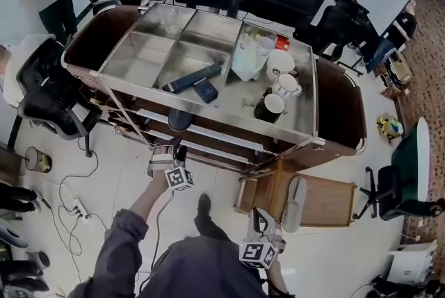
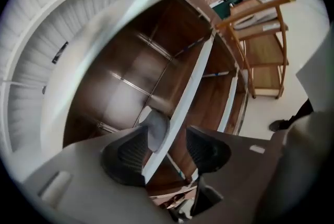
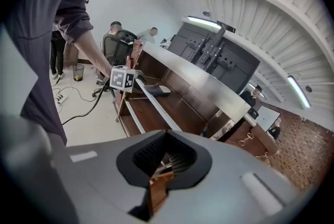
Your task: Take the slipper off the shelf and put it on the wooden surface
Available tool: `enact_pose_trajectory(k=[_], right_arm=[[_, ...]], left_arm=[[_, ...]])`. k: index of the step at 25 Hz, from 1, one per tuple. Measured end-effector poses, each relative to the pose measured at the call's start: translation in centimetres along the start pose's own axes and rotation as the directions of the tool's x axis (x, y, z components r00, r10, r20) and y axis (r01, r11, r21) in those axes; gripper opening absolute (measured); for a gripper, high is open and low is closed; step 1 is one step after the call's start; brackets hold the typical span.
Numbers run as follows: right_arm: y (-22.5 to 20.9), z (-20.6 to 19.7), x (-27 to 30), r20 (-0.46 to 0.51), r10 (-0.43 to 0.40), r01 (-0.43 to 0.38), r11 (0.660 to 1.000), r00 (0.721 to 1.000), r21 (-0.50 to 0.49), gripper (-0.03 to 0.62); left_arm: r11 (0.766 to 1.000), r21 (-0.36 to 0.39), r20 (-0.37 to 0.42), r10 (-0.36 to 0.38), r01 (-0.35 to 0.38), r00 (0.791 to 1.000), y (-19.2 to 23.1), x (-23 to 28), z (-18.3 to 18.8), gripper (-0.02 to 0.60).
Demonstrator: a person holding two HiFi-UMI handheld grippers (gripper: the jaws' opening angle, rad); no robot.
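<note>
Slipper: lies on the shelf under the cart's steel top, close to the shelf's front edge and toward its left end.
Handling: probably light and soft, likely to fold if pinched at the tip. It is not fragile, and its fabric should grip well.
Where to hold: best across the raised upper or the sole's side edge, pads reaching well in past the rim.
Left gripper: jaws apart at the shelf's front edge, with the front rail crossing between them. The slipper's rounded end sits just beside the left pad and is not pinched.
Right gripper: jaws drawn together on nothing, held low near the wooden surface.
Head view only: shows a second slipper already lying along the wooden surface's left edge.
Left gripper view only: shows the rail standing in the way of the jaws.
Right gripper view only: shows the slipper's low side profile on the shelf.
</note>
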State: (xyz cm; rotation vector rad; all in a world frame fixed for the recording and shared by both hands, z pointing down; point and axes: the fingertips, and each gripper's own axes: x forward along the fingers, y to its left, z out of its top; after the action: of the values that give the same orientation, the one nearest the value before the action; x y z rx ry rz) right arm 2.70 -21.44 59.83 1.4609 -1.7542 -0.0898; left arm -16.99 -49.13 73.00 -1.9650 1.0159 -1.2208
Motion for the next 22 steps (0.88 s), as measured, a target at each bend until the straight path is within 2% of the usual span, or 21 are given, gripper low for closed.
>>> enact_pose_trajectory(k=[4,6,7,9,10,13,18,22], right_arm=[[-2.9,-0.4,3.3,-0.043,0.009,-0.009,1.000,0.999,0.003,0.002],[-3.8,-0.4,4.7,-0.056,0.017,-0.017,1.000,0.998,0.006,0.002],[-4.0,-0.5,5.2,-0.064,0.025,-0.025,1.000,0.998,0.004,0.002],[-4.5,-0.4,5.9,-0.069,0.035,-0.035,0.999,0.997,0.002,0.002],[-4.6,-0.3,6.2,-0.067,0.037,-0.036,0.999,0.997,0.002,0.002],[-4.7,-0.4,6.8,-0.057,0.044,-0.044,0.999,0.997,0.001,0.002],[-3.8,0.0,5.7,-0.022,0.044,-0.044,0.999,0.999,-0.006,0.002],[-2.2,0.0,3.0,0.015,0.033,-0.033,0.999,0.999,-0.016,0.002]], left_arm=[[0.992,0.123,-0.079,0.010,-0.001,0.997,0.6,5.7,-1.3,0.259],[0.987,0.161,-0.133,-0.006,0.027,0.991,0.5,7.6,-2.5,0.258],[0.986,0.157,-0.153,-0.026,0.051,0.988,0.3,8.2,-2.9,0.250],[0.985,0.160,-0.174,-0.028,0.057,0.984,0.1,8.9,-3.6,0.182],[0.984,0.171,-0.173,-0.012,0.042,0.985,0.3,9.1,-3.8,0.126],[0.984,0.180,-0.144,0.014,0.012,0.989,1.1,8.7,-3.5,0.097],[0.987,0.145,-0.097,0.086,-0.072,0.991,2.7,5.5,-2.3,0.087],[0.986,0.121,-0.061,0.123,-0.115,0.991,2.4,-0.8,-1.2,0.087]])
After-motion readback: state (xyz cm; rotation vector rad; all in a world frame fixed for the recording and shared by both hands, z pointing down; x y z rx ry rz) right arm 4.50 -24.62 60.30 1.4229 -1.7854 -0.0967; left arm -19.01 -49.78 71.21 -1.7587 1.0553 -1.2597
